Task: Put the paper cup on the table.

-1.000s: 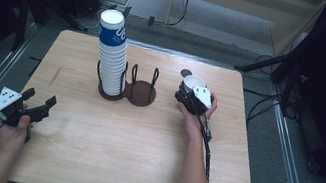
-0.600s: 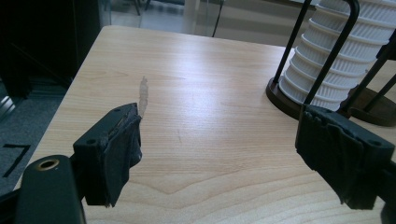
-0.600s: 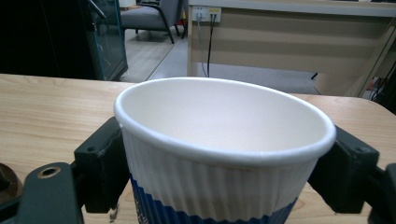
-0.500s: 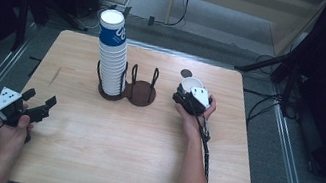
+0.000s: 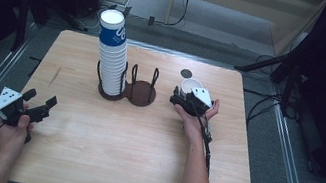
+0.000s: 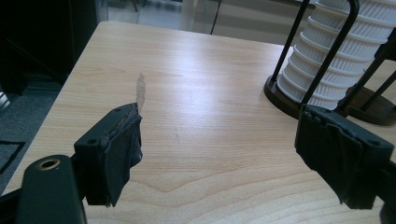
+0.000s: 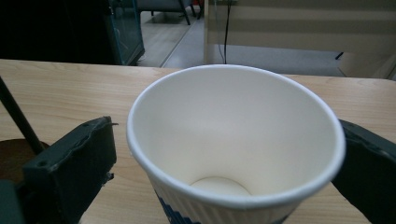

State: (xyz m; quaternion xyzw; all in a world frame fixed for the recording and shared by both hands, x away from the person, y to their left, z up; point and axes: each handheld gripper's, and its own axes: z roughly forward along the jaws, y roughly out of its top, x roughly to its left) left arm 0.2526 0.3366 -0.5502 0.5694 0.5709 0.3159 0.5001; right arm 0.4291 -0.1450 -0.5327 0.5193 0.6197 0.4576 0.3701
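A single white paper cup [image 5: 190,84] [image 7: 233,130] stands upright on the table at the back right. My right gripper [image 5: 183,94] [image 7: 229,144] reaches around it. Its jaws have just been opening and now stand wide, with the cup between them but not squeezed. A tall stack of paper cups [image 5: 111,57] [image 6: 336,56], the top one blue, sits in one ring of a dark wire cup holder [image 5: 140,92] [image 6: 373,107]. The holder's other ring is empty. My left gripper [image 5: 40,99] [image 6: 219,130] hovers open at the table's front left, with nothing between its jaws.
The wooden table [image 5: 129,156] has a small dark round spot [image 5: 186,73] behind the single cup. A pale scuff [image 6: 140,91] marks the wood ahead of the left gripper. Dark floor, cables and metal rails surround the table.
The right gripper's jaws have spread apart around the single cup. Both hands have stayed where they were.
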